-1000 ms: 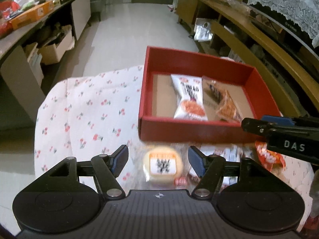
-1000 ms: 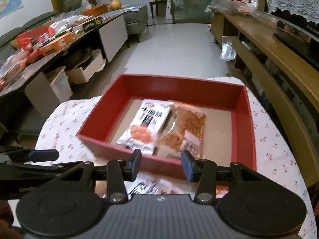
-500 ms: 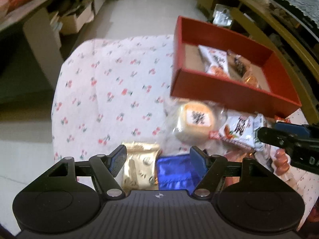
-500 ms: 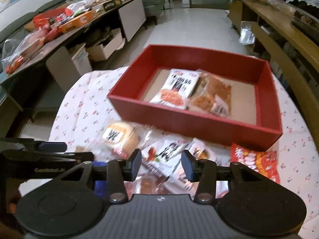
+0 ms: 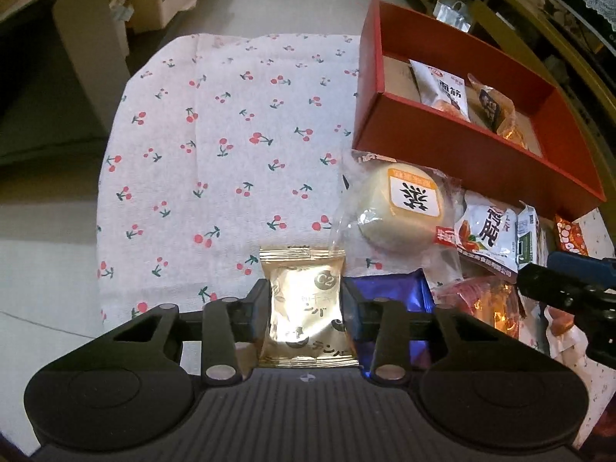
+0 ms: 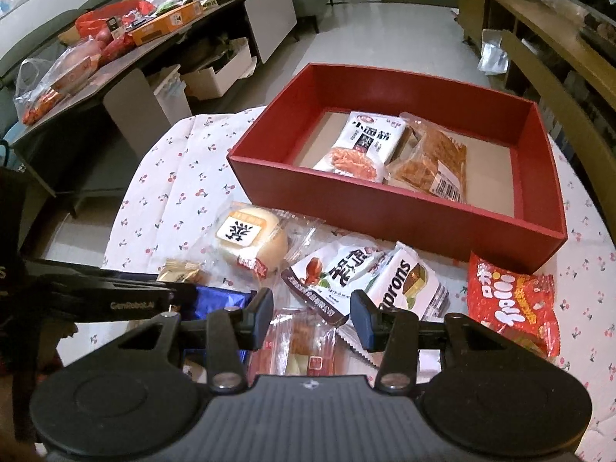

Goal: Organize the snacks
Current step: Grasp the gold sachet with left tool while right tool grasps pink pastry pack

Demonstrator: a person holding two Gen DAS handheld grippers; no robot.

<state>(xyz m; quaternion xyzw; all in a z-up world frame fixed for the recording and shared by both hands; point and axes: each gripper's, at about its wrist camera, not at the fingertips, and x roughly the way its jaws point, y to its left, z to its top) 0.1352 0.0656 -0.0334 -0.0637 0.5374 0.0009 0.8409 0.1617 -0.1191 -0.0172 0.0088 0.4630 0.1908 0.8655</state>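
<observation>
A red box (image 5: pixel 477 154) (image 6: pixel 385 208) on the cherry-print cloth holds a white packet (image 6: pixel 362 146) and an orange-brown packet (image 6: pixel 431 161). My left gripper (image 5: pixel 306 300) is shut on a gold snack packet (image 5: pixel 306 315) at the cloth's near edge. A blue packet (image 5: pixel 389 292) lies just to its right. My right gripper (image 6: pixel 312 312) is open above a clear red-orange packet (image 6: pixel 304 342). A round bun in clear wrap (image 5: pixel 404 204) (image 6: pixel 250 238), a white and red packet (image 6: pixel 338 273) and a white "aprons" packet (image 6: pixel 408 285) lie before the box.
A red and orange bag (image 6: pixel 512 308) lies at the right by the box corner. The cherry-print cloth (image 5: pixel 215 154) stretches left of the snacks. A long counter with goods (image 6: pixel 115 38) stands at the far left; wooden shelving (image 6: pixel 558 57) runs along the right.
My left gripper has dropped back toward the near edge of the table and shut on the gold packet. My right gripper has pulled back from the box and now hovers over the loose snacks.
</observation>
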